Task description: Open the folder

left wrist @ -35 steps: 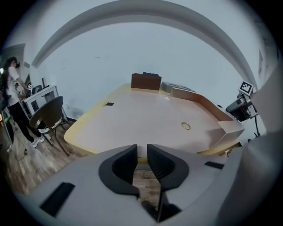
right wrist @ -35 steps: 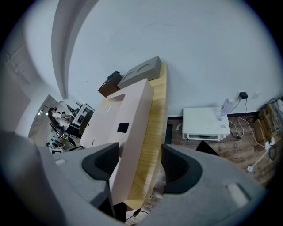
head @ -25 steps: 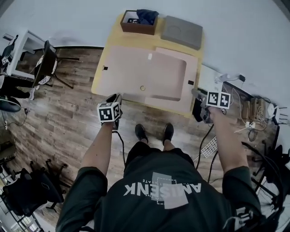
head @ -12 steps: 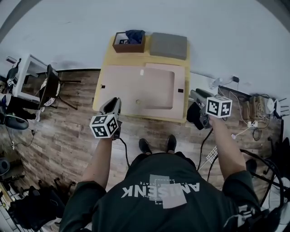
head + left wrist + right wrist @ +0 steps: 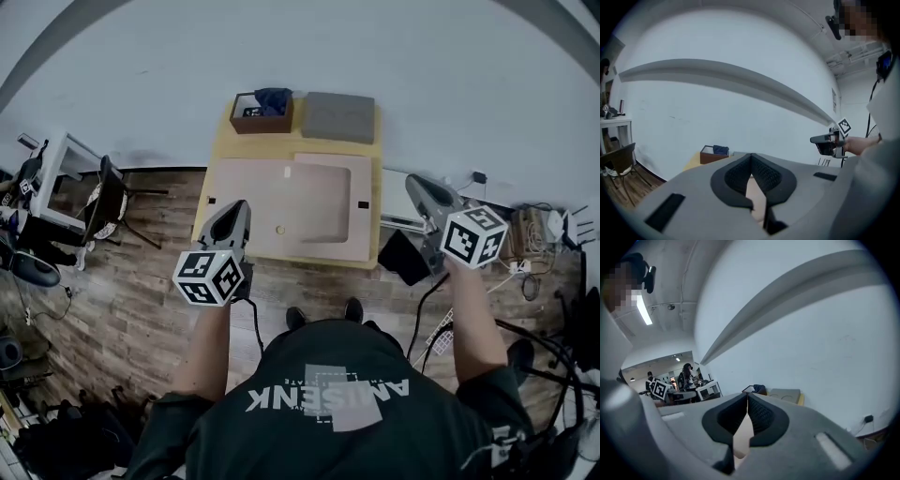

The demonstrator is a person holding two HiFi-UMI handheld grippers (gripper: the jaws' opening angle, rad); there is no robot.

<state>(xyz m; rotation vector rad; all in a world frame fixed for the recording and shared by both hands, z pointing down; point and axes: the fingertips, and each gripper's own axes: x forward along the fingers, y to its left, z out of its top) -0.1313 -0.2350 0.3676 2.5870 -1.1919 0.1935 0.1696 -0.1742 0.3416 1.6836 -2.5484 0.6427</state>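
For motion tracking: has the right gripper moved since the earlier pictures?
Yes: the right gripper rose, looming larger, away from the table's edge; jaws just closed, empty.

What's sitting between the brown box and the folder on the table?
Nothing: only a bare strip of yellow table separates the brown box from the folder, as the head view shows.
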